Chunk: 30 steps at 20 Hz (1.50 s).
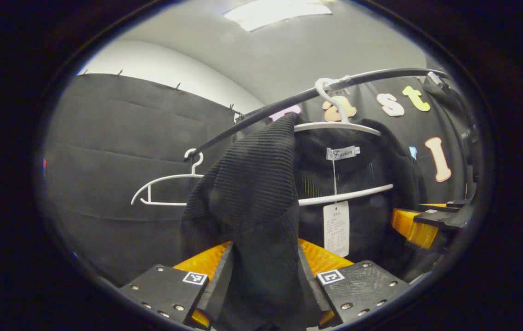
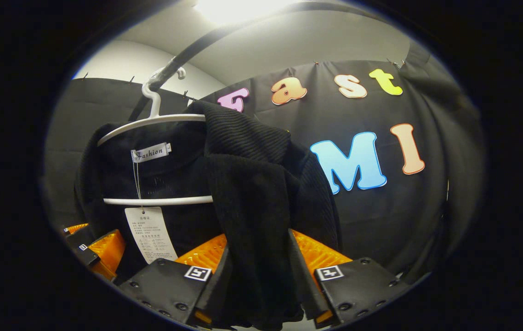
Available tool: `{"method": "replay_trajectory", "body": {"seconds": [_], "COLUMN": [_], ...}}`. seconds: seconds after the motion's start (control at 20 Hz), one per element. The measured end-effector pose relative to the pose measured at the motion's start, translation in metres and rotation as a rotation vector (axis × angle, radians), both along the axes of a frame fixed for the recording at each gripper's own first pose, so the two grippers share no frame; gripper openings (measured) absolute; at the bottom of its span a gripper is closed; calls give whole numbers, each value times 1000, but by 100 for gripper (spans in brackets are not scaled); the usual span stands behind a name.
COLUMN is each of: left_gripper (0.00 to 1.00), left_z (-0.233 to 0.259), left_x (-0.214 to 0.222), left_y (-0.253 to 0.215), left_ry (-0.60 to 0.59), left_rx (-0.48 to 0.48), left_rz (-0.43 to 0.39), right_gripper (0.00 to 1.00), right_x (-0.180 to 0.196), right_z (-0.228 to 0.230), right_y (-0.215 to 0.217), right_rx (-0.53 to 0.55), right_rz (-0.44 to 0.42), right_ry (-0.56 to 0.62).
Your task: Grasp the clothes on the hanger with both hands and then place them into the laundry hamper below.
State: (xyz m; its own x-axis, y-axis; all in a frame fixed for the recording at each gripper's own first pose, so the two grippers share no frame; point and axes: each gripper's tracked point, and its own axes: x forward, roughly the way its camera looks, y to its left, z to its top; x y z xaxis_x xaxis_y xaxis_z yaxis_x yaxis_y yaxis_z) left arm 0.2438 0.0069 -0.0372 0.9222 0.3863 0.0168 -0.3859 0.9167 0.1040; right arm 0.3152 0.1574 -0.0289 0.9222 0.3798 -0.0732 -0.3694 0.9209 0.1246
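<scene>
One black knitted garment [image 1: 252, 184] hangs on a white hanger [image 1: 344, 126], which hooks over a dark curved rail [image 1: 289, 99]. A second white hanger [image 1: 165, 188] hangs bare farther left along the same rail, well apart from the first, so there are two hangers and one garment.

In the left gripper view, the left gripper [image 1: 264, 276] is clenched on a bunched fold of the garment's shoulder; the cloth fills the gap between its two orange-and-black fingers [image 1: 201, 262] and drapes down over them. At the far right of that view the other gripper shows, its orange finger beside the garment's far shoulder.

In the right gripper view, the right gripper [image 2: 259, 276] likewise grasps a thick fold of the garment [image 2: 252, 184], with cloth pressed between both fingers [image 2: 319, 253]. The hanger [image 2: 151, 122] sits to the left, its lower bar crossing the open neck, and the left gripper [image 2: 100, 250] appears low at the left edge.

A small sewn neck label [image 1: 343, 152] sits inside the collar. A white paper tag [image 1: 336, 227] hangs from it on a thin string, its small print too fine to make out.
</scene>
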Motion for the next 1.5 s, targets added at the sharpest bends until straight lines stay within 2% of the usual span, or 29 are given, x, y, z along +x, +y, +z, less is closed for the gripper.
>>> {"method": "replay_trajectory", "body": {"seconds": [0.05, 0.1, 0.2, 0.25, 0.3, 0.35, 0.45, 0.5, 0.6, 1.1, 1.5], "left_gripper": [73, 61, 38, 26, 31, 16, 5, 7, 1, 1, 1], "left_z": [0, 4, 0, 2, 2, 2, 4, 8, 18, 63, 120], "left_x": [-2, -6, -3, -4, -3, 0, -3, -8, -22, -64, -77], "left_y": [3, 10, 12, 8, 14, 15, 13, 14, 19, 25, 60], "left_ry": [0, -14, -8, -8, -17, -24, -35, -39, -53, -96, -192], "left_rx": [7, 12, -16, -23, -27, -42, -60, -48, -20, 36, 96], "left_rz": [12, 38, 11, -14, -5, -19, -37, -28, -32, -42, 29], "right_gripper": [51, 37, 8, 1, 0, 0, 2, 1, 1, 1, 1], "right_x": [2, 2, 0, -1, -2, -2, -2, -5, -8, -3, 6], "right_z": [-1, 1, 1, 3, 6, 10, 19, 26, 41, 73, 109], "right_y": [0, -5, -7, -6, -9, -15, -21, -27, -37, -81, -106], "right_rx": [1, -1, -22, -37, -54, -68, -80, -85, -94, -55, -41], "right_rz": [-1, -16, -19, -9, -9, -20, -45, -60, -94, -213, -281], "right_ry": [4, -1, -2, -11, -20, -36, -80, -109, -170, -260, -355]}}
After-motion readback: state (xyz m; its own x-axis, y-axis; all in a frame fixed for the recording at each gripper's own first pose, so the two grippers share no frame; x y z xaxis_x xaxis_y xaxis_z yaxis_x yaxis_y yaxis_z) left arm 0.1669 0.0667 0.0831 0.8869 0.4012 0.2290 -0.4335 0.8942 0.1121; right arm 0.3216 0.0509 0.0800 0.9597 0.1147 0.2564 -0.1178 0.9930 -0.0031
